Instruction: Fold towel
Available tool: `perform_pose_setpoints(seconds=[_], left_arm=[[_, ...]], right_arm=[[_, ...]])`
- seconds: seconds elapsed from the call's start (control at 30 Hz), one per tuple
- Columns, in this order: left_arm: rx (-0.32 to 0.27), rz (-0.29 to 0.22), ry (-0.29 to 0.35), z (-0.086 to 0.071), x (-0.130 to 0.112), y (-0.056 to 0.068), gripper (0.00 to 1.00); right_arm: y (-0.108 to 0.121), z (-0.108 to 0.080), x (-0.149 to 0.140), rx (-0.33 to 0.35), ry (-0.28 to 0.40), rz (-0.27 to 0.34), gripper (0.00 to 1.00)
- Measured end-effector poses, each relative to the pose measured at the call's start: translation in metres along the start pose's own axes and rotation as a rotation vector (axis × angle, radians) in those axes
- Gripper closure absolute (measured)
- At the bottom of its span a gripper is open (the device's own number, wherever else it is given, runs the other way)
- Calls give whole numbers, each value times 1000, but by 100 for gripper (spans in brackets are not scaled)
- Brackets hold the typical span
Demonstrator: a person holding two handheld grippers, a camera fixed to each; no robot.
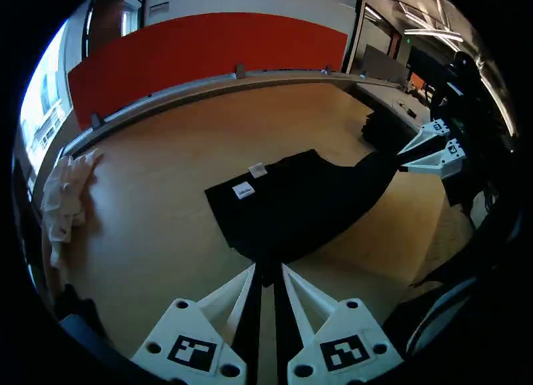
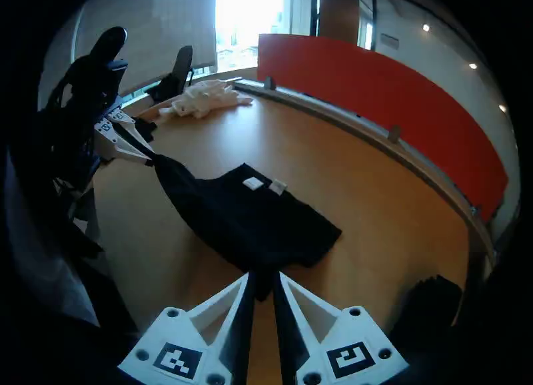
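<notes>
The desk (image 1: 166, 185) is big and made of light brown wood, with a curved back edge. A black towel (image 1: 293, 205) lies on it near the middle of the left gripper view, with two small white tags (image 1: 243, 190) on top. A bunch of white cloth (image 1: 63, 192) sits at the left edge of the frame. A dark pile (image 1: 383, 128) rests on the desk at the upper right.
</notes>
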State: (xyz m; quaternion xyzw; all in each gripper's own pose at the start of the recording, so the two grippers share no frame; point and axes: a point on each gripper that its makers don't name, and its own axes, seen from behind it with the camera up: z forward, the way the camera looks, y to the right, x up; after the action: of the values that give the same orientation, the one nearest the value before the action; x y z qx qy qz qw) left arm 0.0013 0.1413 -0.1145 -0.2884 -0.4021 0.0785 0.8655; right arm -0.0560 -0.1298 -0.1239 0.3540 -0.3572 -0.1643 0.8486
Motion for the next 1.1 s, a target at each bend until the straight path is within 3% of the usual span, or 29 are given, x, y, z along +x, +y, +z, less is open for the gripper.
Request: perform_pose_setpoints(seconds=[0.57, 1.1], left_arm=[[-27, -11, 11, -24, 7, 12, 88], [-28, -25, 1, -16, -1, 12, 88]], right_arm=[[-5, -26, 8, -4, 1, -12, 82], [-6, -16, -2, 11, -31, -25, 82]])
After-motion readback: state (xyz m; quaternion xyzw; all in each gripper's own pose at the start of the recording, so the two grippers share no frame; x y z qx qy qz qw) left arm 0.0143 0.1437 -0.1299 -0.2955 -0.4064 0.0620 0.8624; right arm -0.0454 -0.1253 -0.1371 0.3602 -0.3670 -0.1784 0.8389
